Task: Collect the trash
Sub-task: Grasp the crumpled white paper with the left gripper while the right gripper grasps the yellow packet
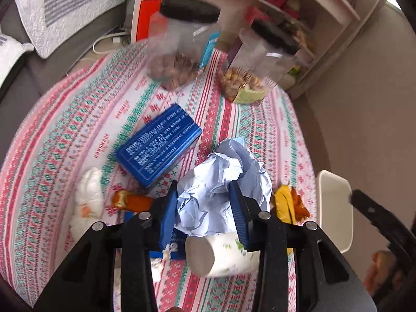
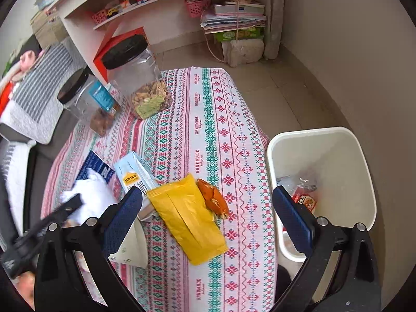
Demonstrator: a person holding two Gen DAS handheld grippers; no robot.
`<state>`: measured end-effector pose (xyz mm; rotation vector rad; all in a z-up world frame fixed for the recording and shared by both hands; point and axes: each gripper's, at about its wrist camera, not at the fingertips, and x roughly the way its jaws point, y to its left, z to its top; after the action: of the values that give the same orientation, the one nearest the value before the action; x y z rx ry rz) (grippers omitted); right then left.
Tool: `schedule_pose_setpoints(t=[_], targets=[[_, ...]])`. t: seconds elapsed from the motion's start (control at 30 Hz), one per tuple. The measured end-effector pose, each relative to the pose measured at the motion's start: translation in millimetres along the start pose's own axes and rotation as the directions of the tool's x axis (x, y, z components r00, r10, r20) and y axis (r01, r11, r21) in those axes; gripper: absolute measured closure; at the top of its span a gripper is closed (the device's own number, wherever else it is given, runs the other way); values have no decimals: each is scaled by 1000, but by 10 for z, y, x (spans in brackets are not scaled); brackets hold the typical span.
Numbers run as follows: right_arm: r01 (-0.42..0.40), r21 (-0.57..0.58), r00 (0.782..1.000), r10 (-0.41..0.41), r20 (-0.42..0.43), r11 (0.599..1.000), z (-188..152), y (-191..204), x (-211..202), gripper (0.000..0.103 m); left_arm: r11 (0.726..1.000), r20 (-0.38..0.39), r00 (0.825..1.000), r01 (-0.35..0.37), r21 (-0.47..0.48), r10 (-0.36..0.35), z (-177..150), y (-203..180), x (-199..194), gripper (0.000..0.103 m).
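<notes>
Blue-padded left tool (image 1: 205,208) clamped on crumpled paper (image 1: 221,179), right tool (image 2: 208,218) wide open

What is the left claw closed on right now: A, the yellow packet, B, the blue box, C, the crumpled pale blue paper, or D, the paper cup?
C: in the left wrist view the left claw has both blue pads pressed into the crumpled pale blue paper, while the blue box lies apart on the cloth.
</notes>
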<state>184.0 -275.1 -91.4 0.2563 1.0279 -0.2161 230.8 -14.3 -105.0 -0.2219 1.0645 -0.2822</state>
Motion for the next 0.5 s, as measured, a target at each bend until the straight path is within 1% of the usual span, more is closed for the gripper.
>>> schedule_pose_setpoints(t=[0.1, 0.17, 0.23, 0.33, 0.47, 0.5], targets=[[23, -66, 999, -25, -40, 998, -48, 79, 138, 7, 1000, 59, 998, 3, -8, -3, -75, 127, -346, 64], [28, -117, 996, -38, -84, 993, -111, 168, 282, 7, 1000, 88, 996, -6, -19, 7, -118, 247, -521, 64], [49, -166, 991, -69, -119, 985, -188, 253, 426, 7, 999, 109, 994, -27, -30, 30, -180, 374, -670, 64], [83, -218, 978, -121, -168, 972, -306, 348, 671, 7, 998, 121, 991, -53, -43, 58, -291, 556, -828, 64], [85, -229, 967, -135, -214, 970, -402, 397, 884, 9, 995, 127, 988, -78, -62, 85, -397, 739, -949, 64], [84, -227, 964, -137, -226, 970, -417, 400, 928, 13, 994, 127, 987, -86, -64, 93, -427, 776, -974, 64]])
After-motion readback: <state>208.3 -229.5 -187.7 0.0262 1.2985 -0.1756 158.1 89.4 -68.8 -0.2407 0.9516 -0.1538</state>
